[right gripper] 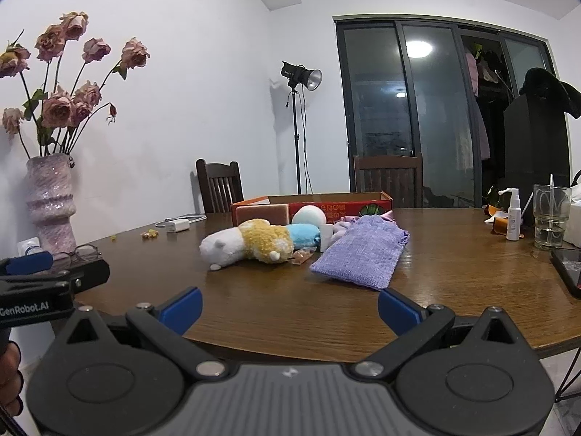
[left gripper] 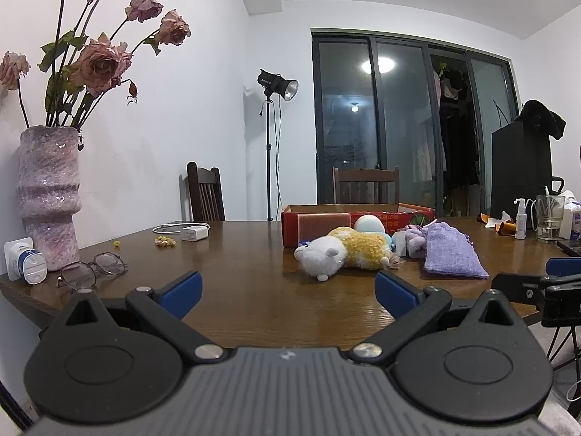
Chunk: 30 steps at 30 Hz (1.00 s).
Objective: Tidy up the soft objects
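A white and yellow plush animal (left gripper: pixel 345 254) (right gripper: pixel 247 245) lies on its side in the middle of the wooden table (left gripper: pixel 254 283) (right gripper: pixel 454 283). To its right lies a flat purple knitted pouch (left gripper: pixel 452 254) (right gripper: pixel 361 254). Behind them stands a red cardboard box (left gripper: pixel 348 214) (right gripper: pixel 326 205), with a brown sponge block (left gripper: pixel 323 223) (right gripper: pixel 263 214), a pale ball (left gripper: pixel 368 223) (right gripper: pixel 308 215) and a light blue soft piece (right gripper: pixel 303 236) at its front. My left gripper (left gripper: pixel 288 292) hangs open over the near table edge, empty. My right gripper (right gripper: pixel 290 309) is open too, short of the pouch.
A pink vase (left gripper: pixel 49 196) (right gripper: pixel 51 203) of dried roses, a pair of glasses (left gripper: pixel 92 270) and a white charger (left gripper: pixel 194 233) sit on the left. A glass (right gripper: pixel 550 218), spray bottle (right gripper: pixel 514 216) and phone (right gripper: pixel 570 269) stand on the right. Two chairs (left gripper: pixel 205 192) (right gripper: pixel 388 178) are behind the table.
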Tool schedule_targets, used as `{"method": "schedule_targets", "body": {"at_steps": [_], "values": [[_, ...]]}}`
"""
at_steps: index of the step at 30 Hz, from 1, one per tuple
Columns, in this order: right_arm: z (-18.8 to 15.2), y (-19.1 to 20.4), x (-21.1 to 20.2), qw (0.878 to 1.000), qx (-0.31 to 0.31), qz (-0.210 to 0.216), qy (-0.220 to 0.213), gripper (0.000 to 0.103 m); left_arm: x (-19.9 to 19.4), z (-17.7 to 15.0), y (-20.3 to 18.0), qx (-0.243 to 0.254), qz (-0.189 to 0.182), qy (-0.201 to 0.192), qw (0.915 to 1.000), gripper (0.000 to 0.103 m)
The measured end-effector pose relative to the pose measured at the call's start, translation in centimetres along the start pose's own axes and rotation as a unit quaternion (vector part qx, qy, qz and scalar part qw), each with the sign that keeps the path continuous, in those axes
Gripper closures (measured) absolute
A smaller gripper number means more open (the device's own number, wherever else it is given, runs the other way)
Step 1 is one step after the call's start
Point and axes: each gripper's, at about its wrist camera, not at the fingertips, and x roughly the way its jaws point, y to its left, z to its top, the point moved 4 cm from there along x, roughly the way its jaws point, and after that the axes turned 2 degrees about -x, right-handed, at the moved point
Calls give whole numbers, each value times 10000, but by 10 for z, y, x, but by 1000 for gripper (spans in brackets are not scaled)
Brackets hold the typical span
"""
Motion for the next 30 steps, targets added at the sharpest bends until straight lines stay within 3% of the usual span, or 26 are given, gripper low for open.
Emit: {"method": "schedule_targets", "body": {"at_steps": [8, 15, 19, 25, 30], "values": [[2, -1, 1, 10000, 17, 11, -20, 0, 5, 5, -3, 5, -33, -32, 10000, 0], [33, -18, 32, 9998, 81, -151, -132, 0, 44, 28, -6, 37, 75, -50, 10000, 0], [46, -30, 57, 9996, 152, -248, -53, 0, 70, 36, -4, -114, 70, 168, 9998, 0], [65, -51, 91, 9992, 338, -218, 31, 0, 108, 41, -11, -449, -317, 664, 9963, 0], [81, -82, 133, 9977, 437, -148, 496, 0, 137, 44, -45, -416, -731, 889, 9925, 0]]}}
